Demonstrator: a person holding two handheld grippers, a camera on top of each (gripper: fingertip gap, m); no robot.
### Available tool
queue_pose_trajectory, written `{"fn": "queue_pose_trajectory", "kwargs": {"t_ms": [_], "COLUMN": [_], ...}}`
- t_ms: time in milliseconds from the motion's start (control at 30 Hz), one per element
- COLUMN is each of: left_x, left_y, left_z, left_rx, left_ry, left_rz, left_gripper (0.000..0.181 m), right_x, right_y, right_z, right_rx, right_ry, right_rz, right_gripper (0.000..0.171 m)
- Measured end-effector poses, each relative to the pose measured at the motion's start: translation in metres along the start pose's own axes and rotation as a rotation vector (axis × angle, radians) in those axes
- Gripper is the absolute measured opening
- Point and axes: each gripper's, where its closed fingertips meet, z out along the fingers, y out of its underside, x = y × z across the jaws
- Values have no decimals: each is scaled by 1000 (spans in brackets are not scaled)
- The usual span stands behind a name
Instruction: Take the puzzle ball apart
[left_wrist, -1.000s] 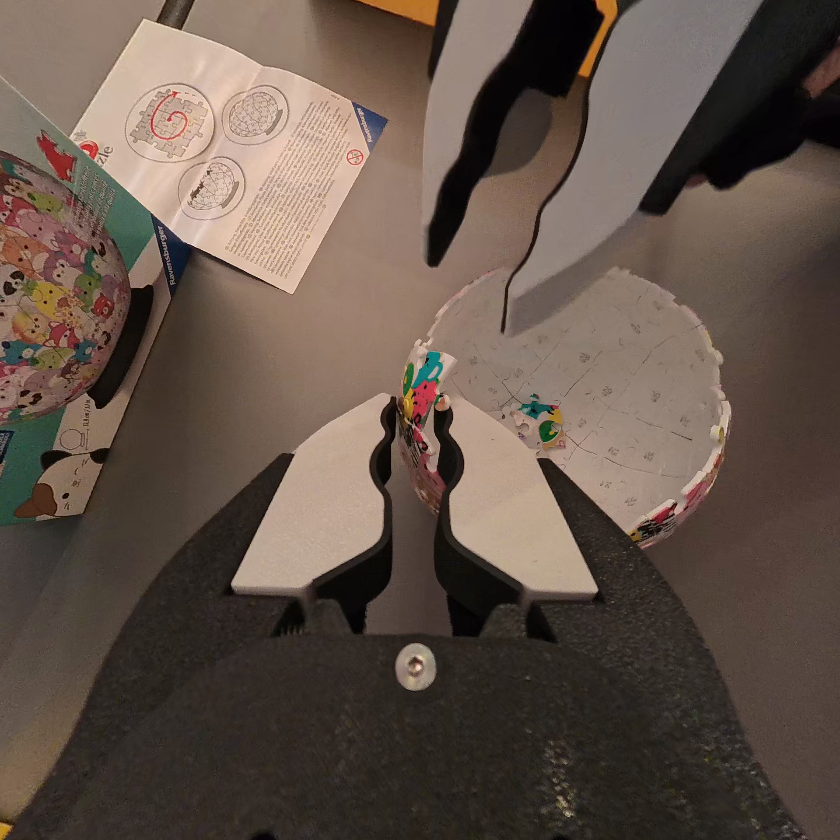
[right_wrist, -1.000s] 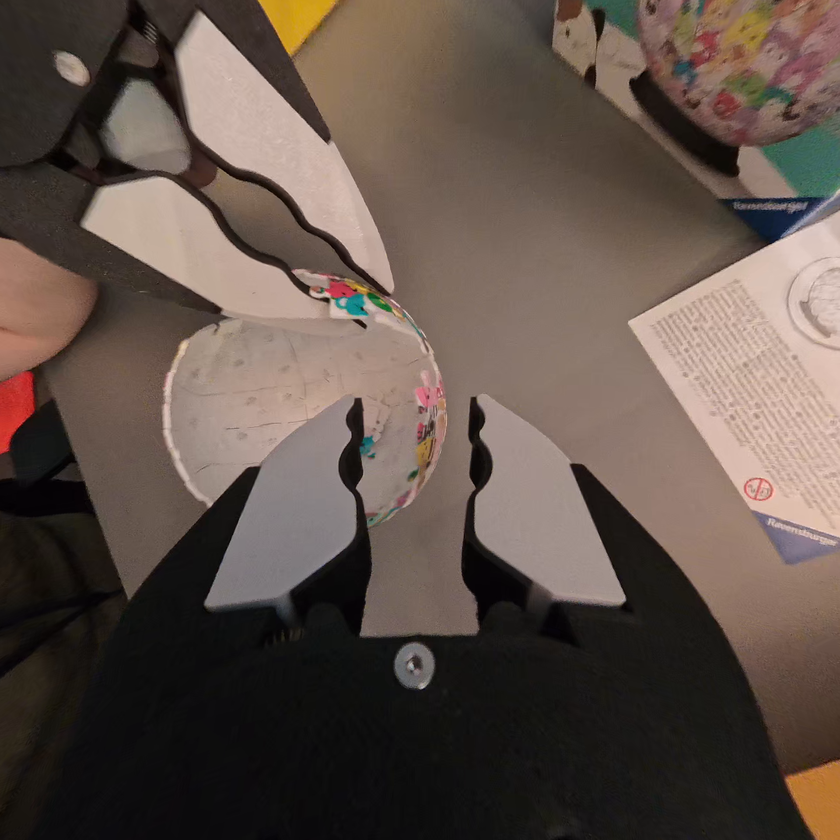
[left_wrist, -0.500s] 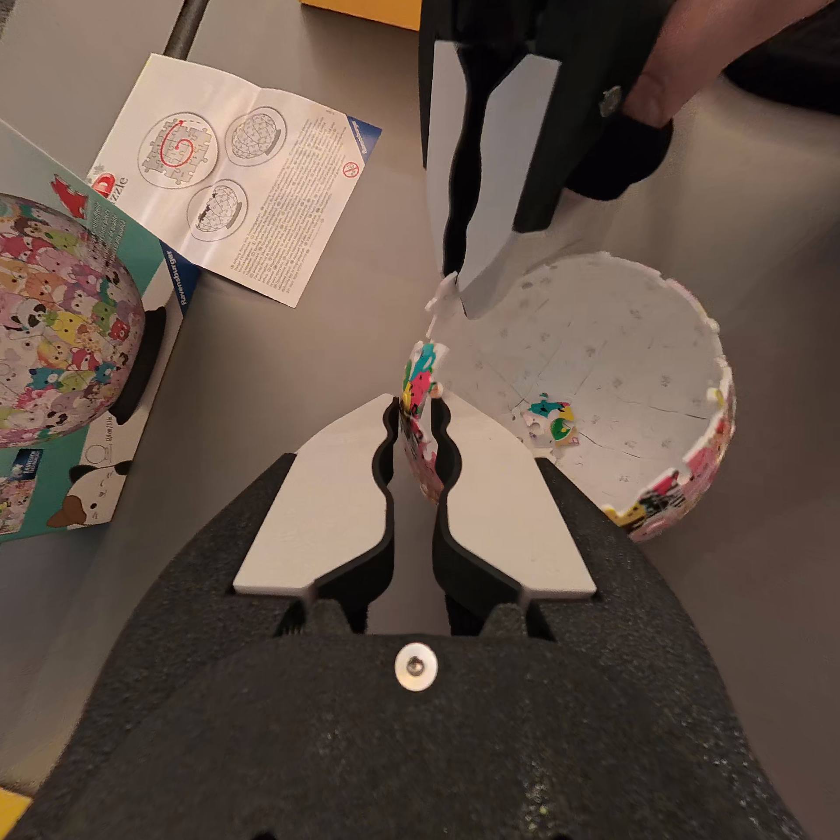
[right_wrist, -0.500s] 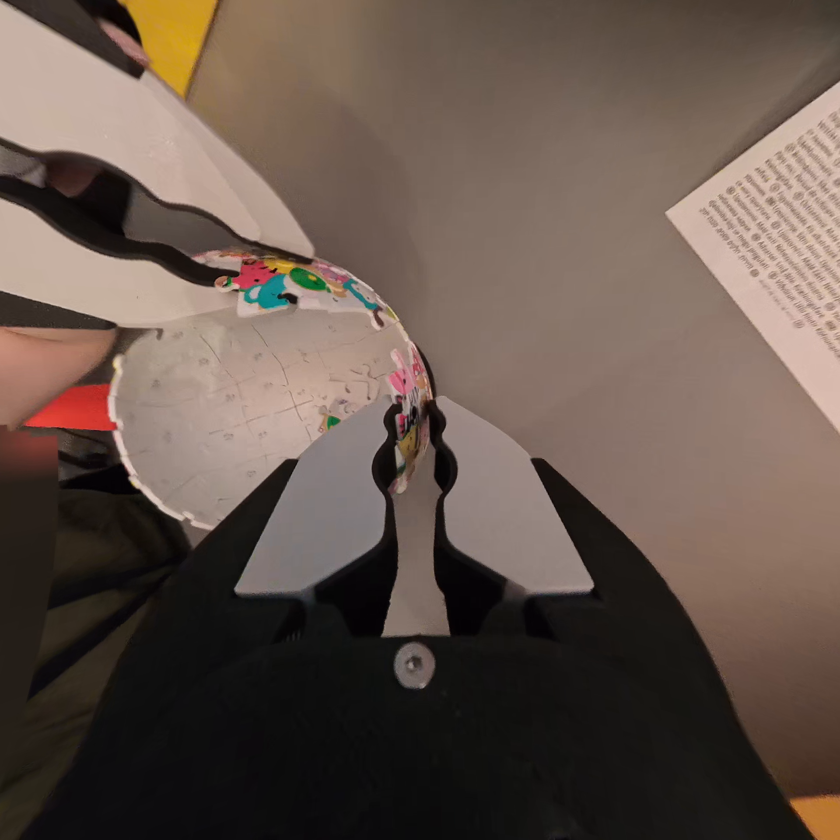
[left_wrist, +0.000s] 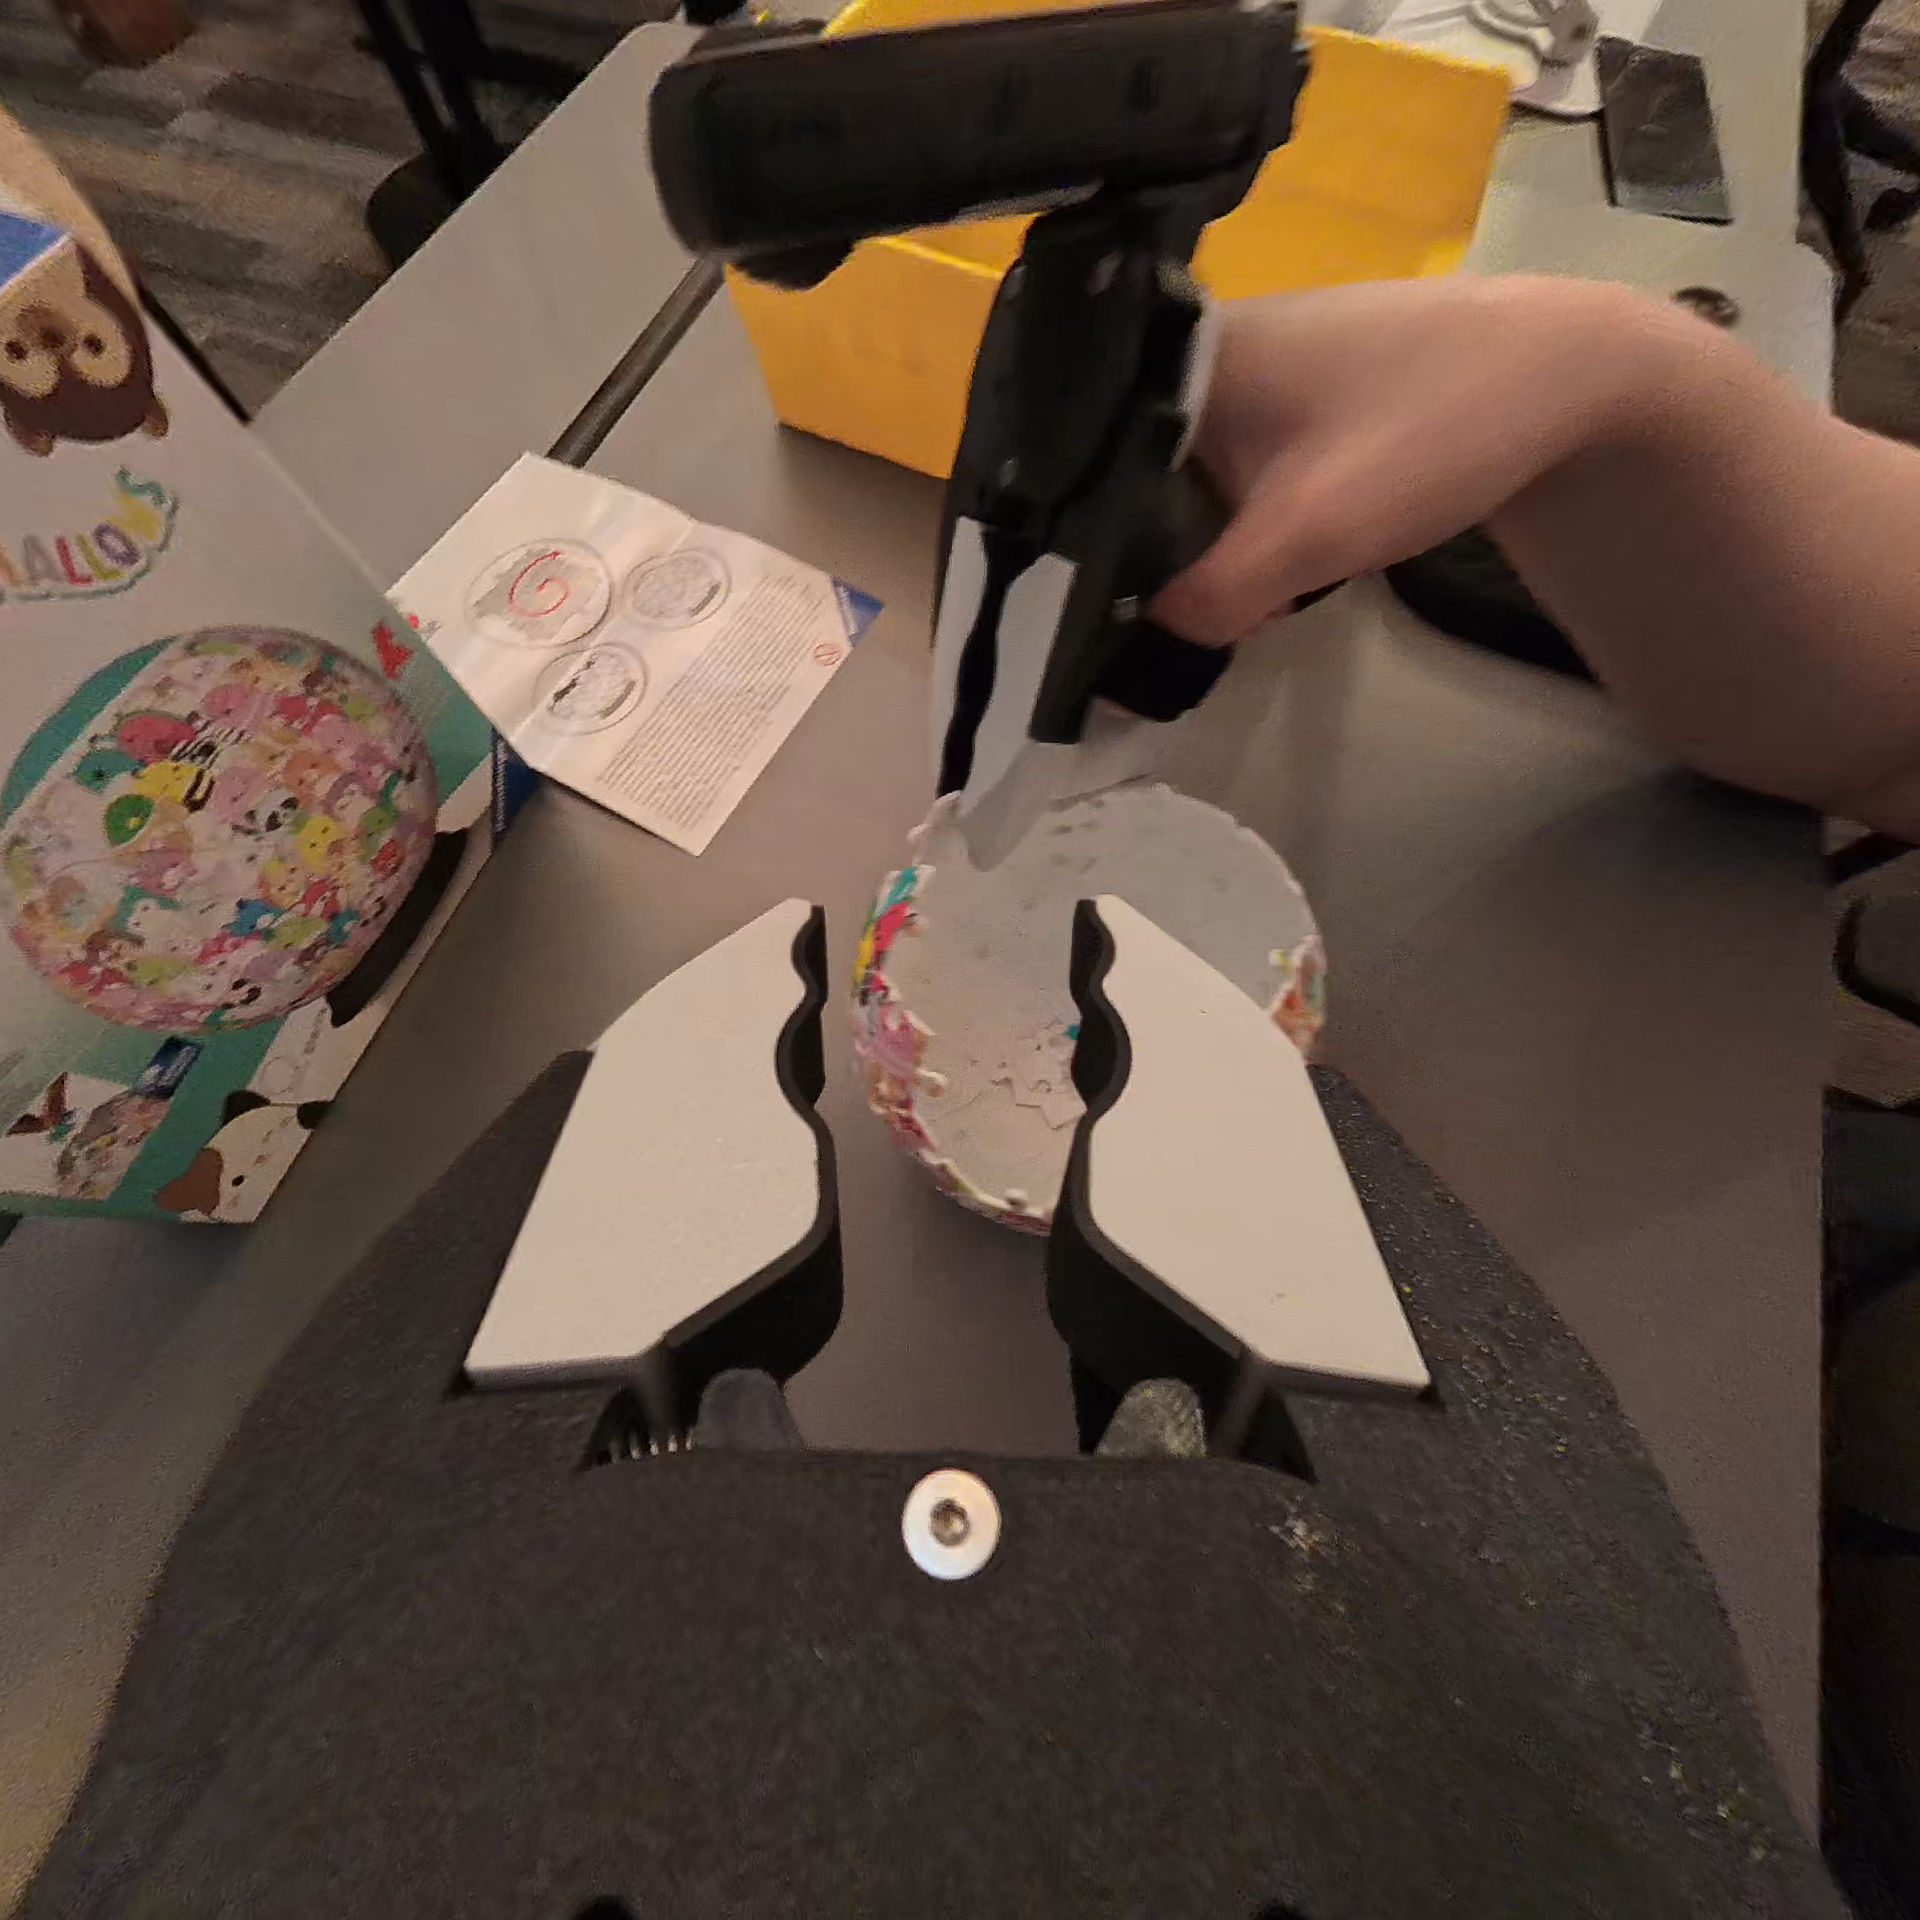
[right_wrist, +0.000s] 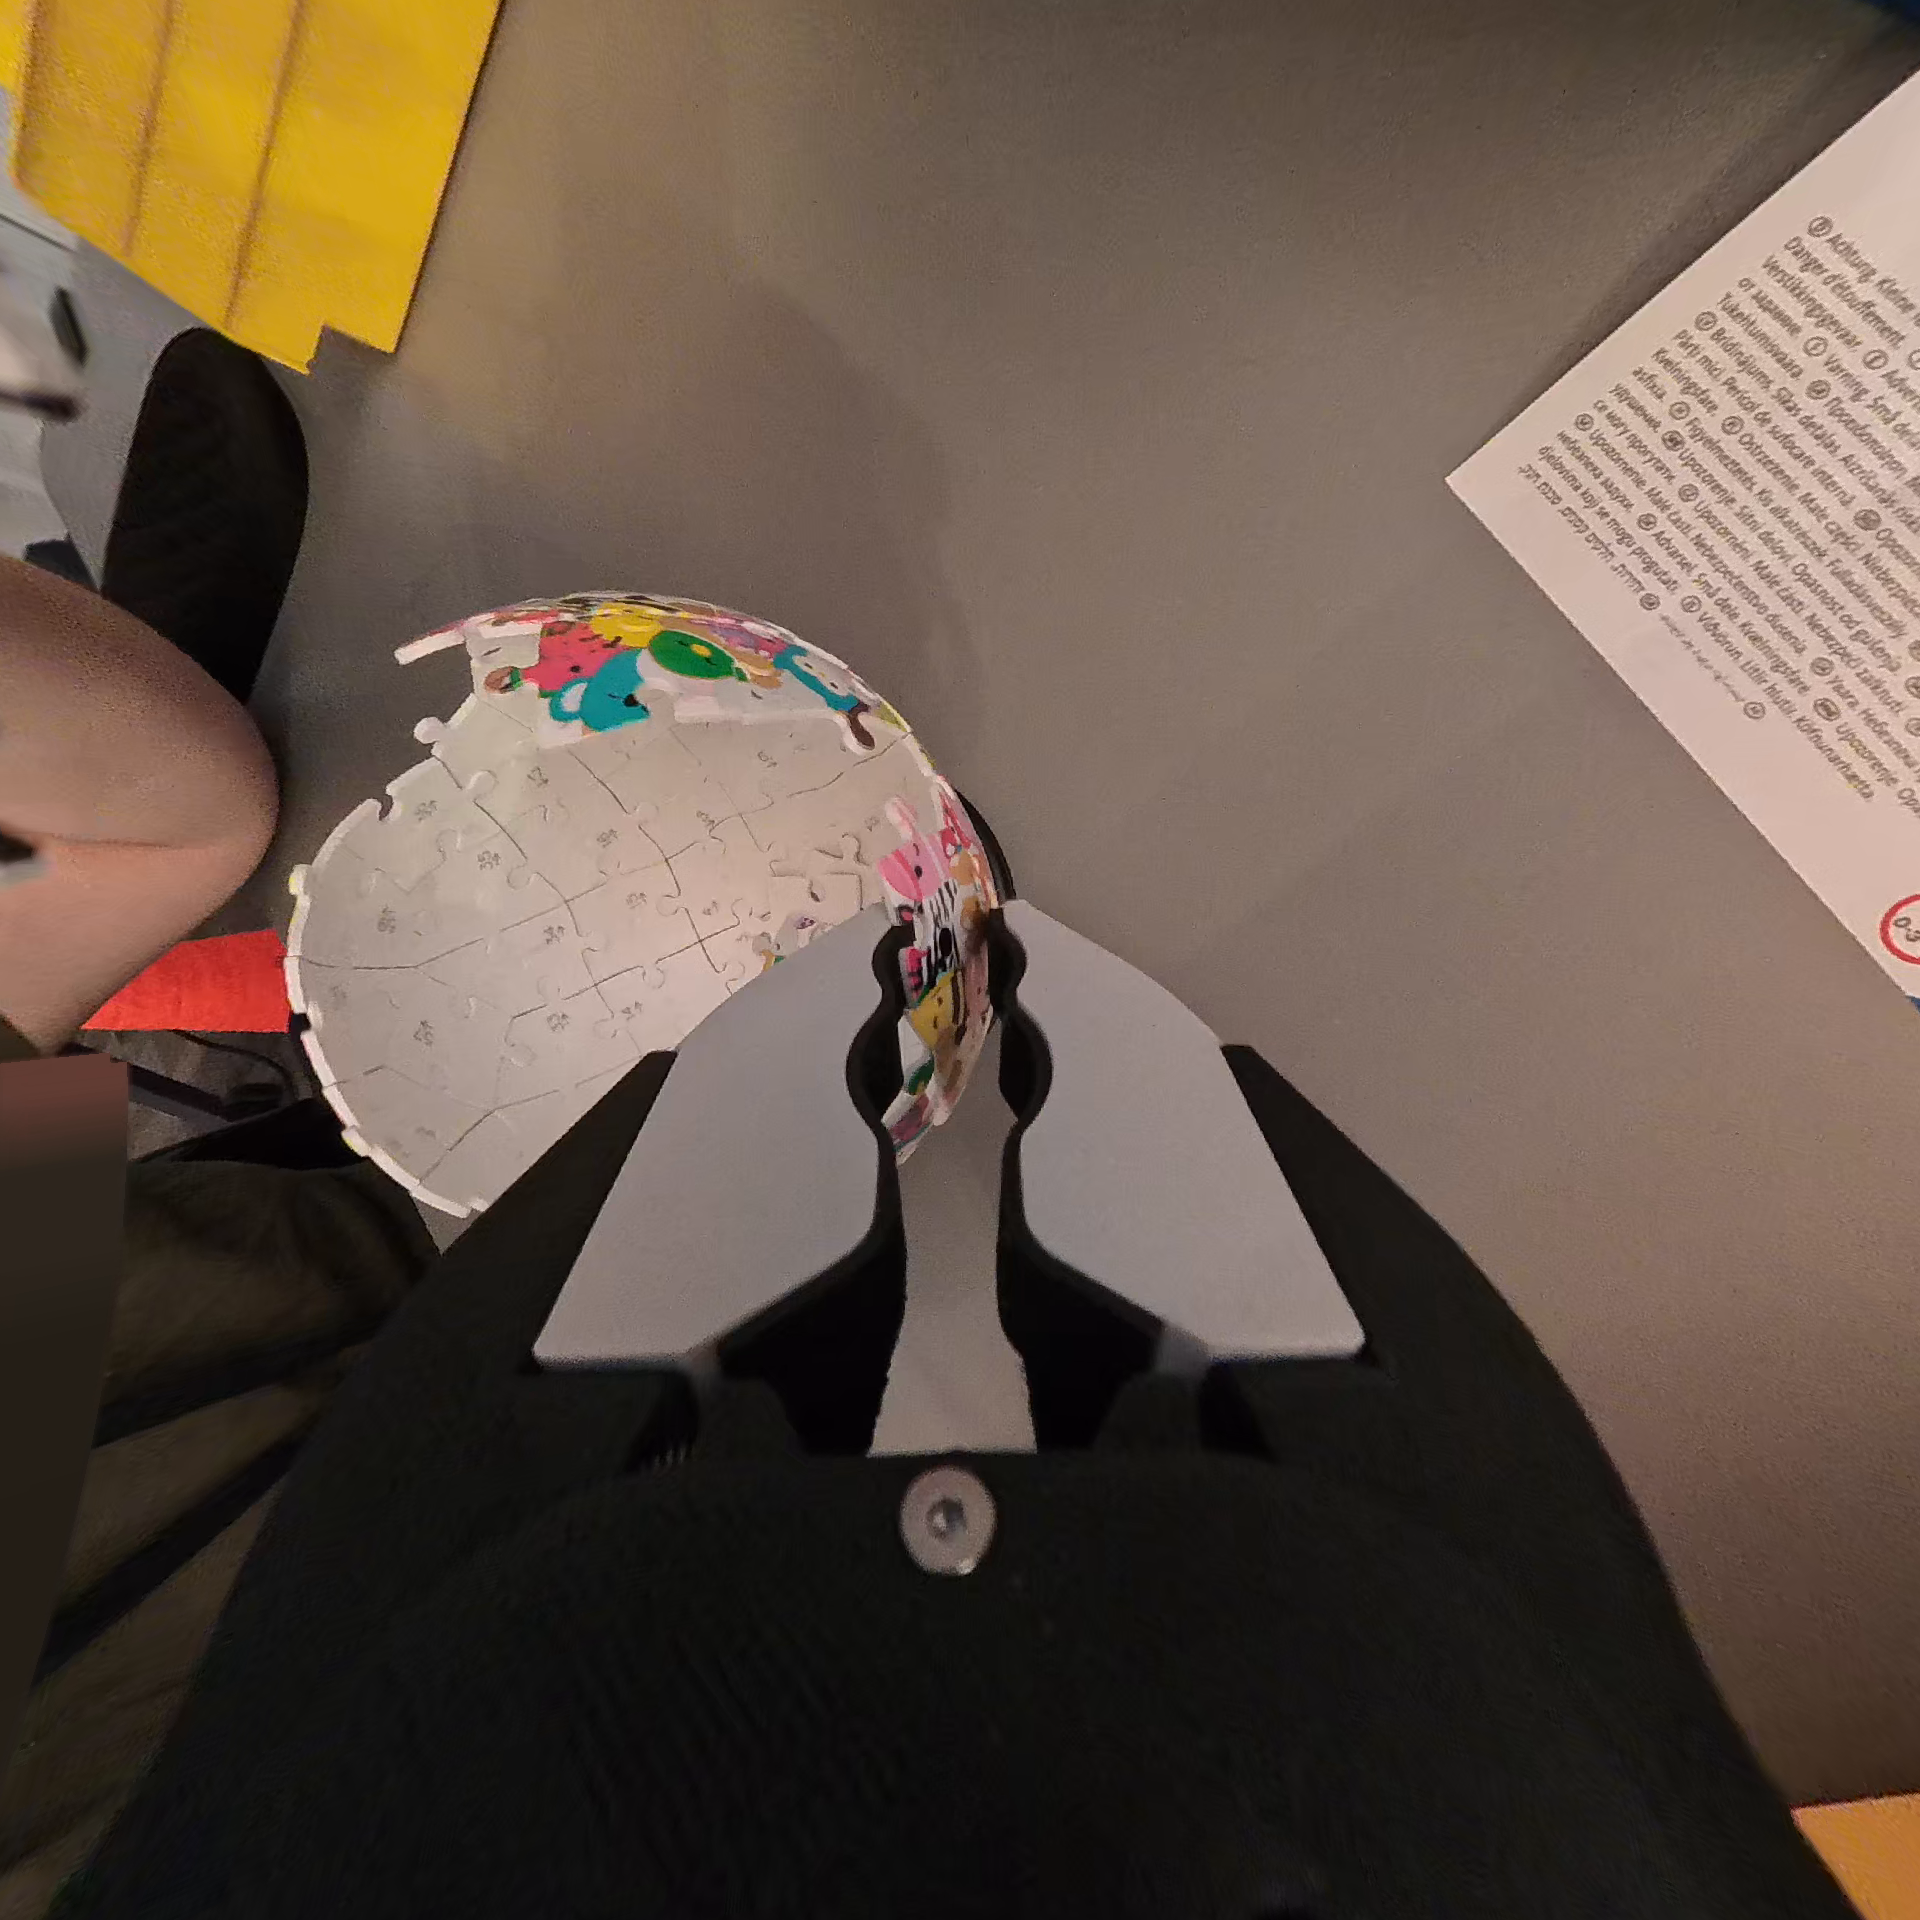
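Grey table (left_wrist: 1455, 987) is carrying everything, with carpeted floor showing at the far left. Half-open puzzle ball shell, white inside and printed with colourful cartoon animals outside (right_wrist: 540, 935), is sitting on the table near its middle, its hollow side tilted up. Right gripper (right_wrist: 943, 961) is pinching the shell's rim, one finger inside the hollow and one against the printed outside, fingers (right_wrist: 1122, 1122) pressed nearly together on the wall. In the left wrist view this gripper is coming down from above, held by a person's hand (left_wrist: 1382, 488), its tips at the shell's far-left rim. Left gripper (left_wrist: 948, 966) is hovering on the near side of the shell with fingers (left_wrist: 686, 1132) spread wide, holding nothing; the shell's left rim is showing in the gap between them. White folded instruction leaflet (left_wrist: 634, 644) is lying flat on the table left of the shell, apart from it. Teal puzzle box with a ball picture (left_wrist: 208, 831) is standing at the left edge, just beside the leaflet. Yellow cardboard box (left_wrist: 1351, 156) is sitting behind, well apart from the shell.
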Motion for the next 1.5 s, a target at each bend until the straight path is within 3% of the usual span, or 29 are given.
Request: {"fn": "queue_pose_trajectory", "kwargs": {"t_ms": [200, 367, 533, 1333, 1500], "left_x": [65, 75, 78, 86, 85], "left_y": [6, 31, 57, 63, 62], "left_z": [7, 24, 34, 30, 30], "left_rx": [-68, -153, -285, -307, -304], "left_ry": [187, 219, 268, 303, 300], "left_rz": [233, 466, 506, 547, 557], "left_gripper": [44, 54, 38, 33, 34], "right_x": [1, 0, 0, -4, -9], "right_y": [4, 5, 6, 12, 9], "right_z": [-2, -3, -5, -6, -7], "right_rx": [-21, -32, -41, -50, -52], "right_ry": [49, 57, 66, -138, -99], "right_rz": [-16, -29, -41, 90, 1], "right_gripper": [14, 14, 14, 18, 22]}}
